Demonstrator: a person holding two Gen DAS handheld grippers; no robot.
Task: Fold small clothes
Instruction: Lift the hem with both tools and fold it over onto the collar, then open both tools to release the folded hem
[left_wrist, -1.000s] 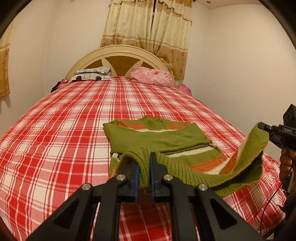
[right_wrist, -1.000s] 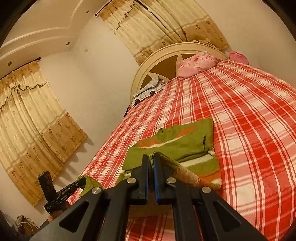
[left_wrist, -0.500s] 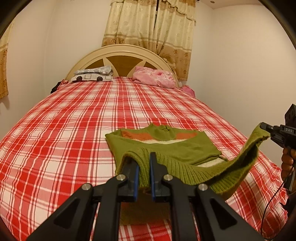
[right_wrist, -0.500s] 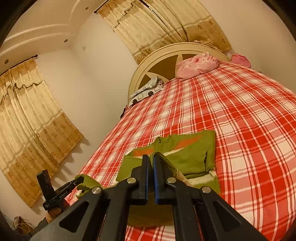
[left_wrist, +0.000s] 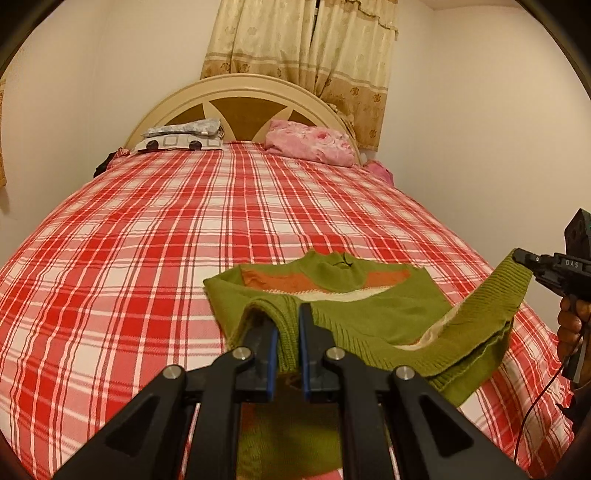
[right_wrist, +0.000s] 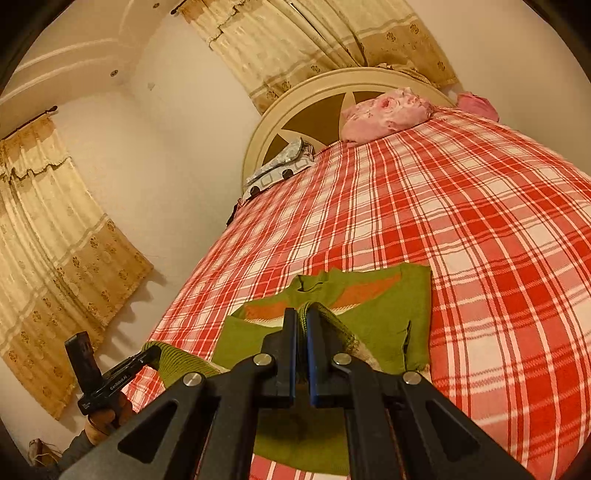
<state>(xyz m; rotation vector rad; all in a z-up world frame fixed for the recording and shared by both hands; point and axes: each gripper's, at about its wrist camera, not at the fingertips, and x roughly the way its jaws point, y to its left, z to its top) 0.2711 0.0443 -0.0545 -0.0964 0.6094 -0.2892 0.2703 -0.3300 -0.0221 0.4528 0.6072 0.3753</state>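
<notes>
A small green knit sweater with orange and cream stripes lies on the red plaid bed, its collar toward the headboard. My left gripper is shut on the left corner of its ribbed hem. My right gripper is shut on the other hem corner; it also shows in the left wrist view. Both hold the hem lifted above the sweater's upper half, the fabric sagging between them. The left gripper appears in the right wrist view.
A pink pillow and a grey-white patterned pillow lie at the cream headboard. Curtains hang behind it. A wall stands close to the bed's right side. A second curtain hangs on the left.
Both grippers have carried the lifted hem forward over the sweater toward the collar. The striped lower body is now covered by the folded-over fabric.
</notes>
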